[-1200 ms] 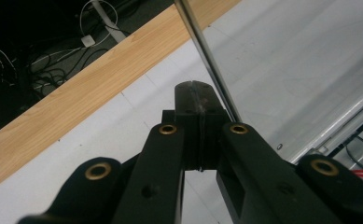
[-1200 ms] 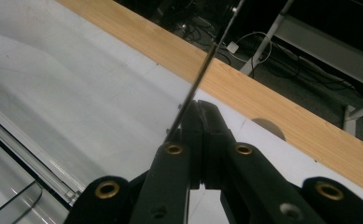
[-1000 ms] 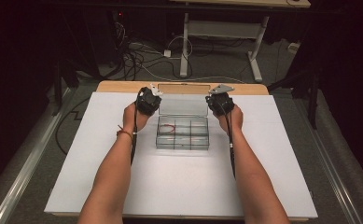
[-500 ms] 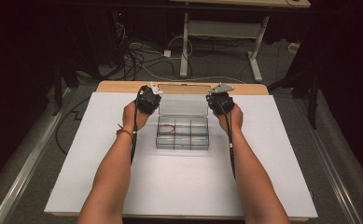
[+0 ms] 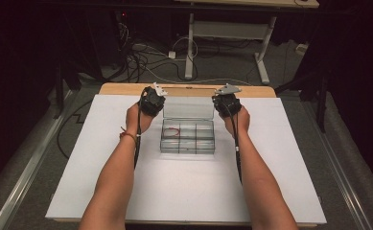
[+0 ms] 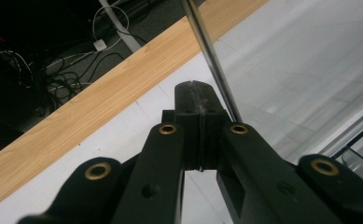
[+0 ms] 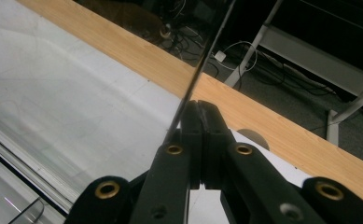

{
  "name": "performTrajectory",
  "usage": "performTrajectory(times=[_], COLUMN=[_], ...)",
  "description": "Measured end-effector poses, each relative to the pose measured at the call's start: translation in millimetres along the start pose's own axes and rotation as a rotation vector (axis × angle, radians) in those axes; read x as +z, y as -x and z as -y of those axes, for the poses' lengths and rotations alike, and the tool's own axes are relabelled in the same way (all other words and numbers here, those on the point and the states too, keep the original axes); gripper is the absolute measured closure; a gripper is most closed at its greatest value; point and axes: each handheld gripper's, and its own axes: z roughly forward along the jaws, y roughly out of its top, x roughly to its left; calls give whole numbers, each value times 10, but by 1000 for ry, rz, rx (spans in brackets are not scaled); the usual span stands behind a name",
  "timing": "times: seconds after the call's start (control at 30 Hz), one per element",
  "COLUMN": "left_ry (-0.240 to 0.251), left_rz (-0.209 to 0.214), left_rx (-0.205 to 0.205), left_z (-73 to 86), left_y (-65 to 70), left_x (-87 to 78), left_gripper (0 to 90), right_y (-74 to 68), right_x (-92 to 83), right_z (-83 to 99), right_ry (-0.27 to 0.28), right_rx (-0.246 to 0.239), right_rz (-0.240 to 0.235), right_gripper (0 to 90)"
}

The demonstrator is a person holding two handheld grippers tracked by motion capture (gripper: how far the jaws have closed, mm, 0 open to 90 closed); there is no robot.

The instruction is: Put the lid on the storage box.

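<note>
Nothing has shifted since the earlier high-view frames: both hands sit where they were, one at each far corner of the box.

Clear compartment box (image 5: 187, 136) lies mid-table on the white table sheet (image 5: 189, 191), its transparent lid (image 5: 188, 107) standing up and open at the far side. Something thin and red lies in one far compartment; too small to identify.

Left gripper (image 5: 151, 99) is at the lid's left end, right gripper (image 5: 226, 103) at its right end. Own views: left gripper (image 6: 200, 88) has its jaws pressed fully together, the lid's edge (image 6: 212, 56) passing just beside them, not between. Right gripper (image 7: 198, 108) likewise closed with nothing pinched, lid edge (image 7: 202, 60) running alongside its jaw.

Handling judgement: thin hard plastic, light, stiff but brittle at the hinge, smooth and slippery to the pads. The empty-looking box probably slides easily on the sheet. Best hold is the lid's side edges near the top corners, both sides evenly, pushing gently; a one-sided push could twist the hinge.
</note>
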Motion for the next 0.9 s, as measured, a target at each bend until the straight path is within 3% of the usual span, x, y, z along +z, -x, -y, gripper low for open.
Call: performTrajectory(times=[0.9], left_ry=[36], left_rz=[-18], left_rx=[-12], left_z=[-63], left_y=[-3], left_x=[-178], left_gripper=[875], right_y=[-33], right_x=[-140], right_z=[-88], right_ry=[28], right_rx=[11], right_rz=[31], right_gripper=[900])
